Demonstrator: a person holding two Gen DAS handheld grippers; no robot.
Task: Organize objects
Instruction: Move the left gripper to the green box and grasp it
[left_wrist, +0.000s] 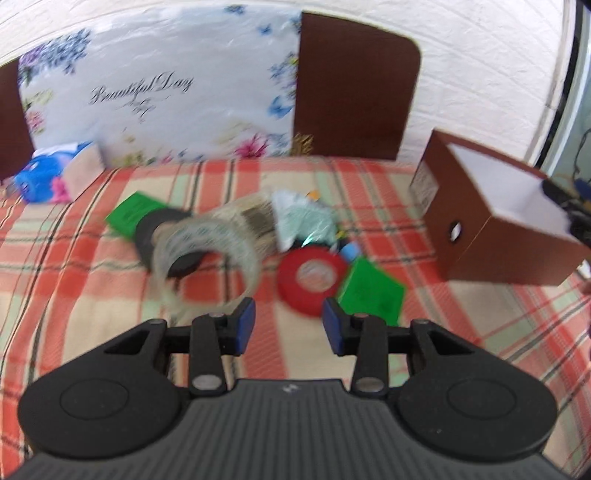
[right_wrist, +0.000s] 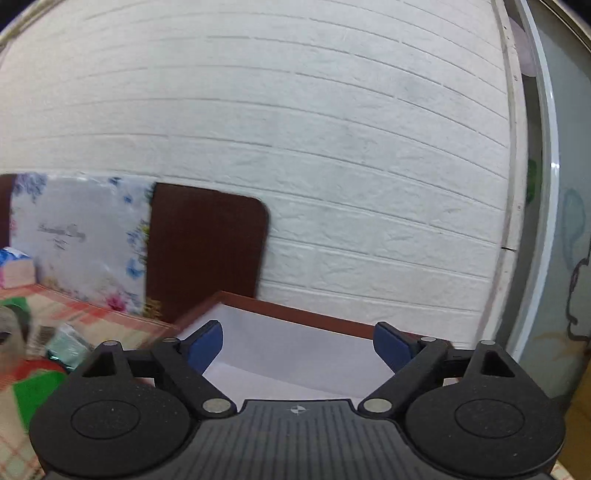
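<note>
Left wrist | left hand-held gripper (left_wrist: 289, 325) apart, empty | clear tape ring (left_wrist: 207, 254), plaid cloth (left_wrist: 92, 295) | right hand-held gripper (right_wrist: 298, 345) spread wide

**A bedroom at home**

A bed (left_wrist: 92, 295) with a red-and-green plaid sheet fills the near scene. At its far end stands a dark wooden headboard (left_wrist: 354, 92), with a flowered pillow (left_wrist: 159, 92) leaning on it. Behind is a white brick-pattern wall (right_wrist: 295, 129). Far left lies a tissue pack (left_wrist: 44, 177).
</note>
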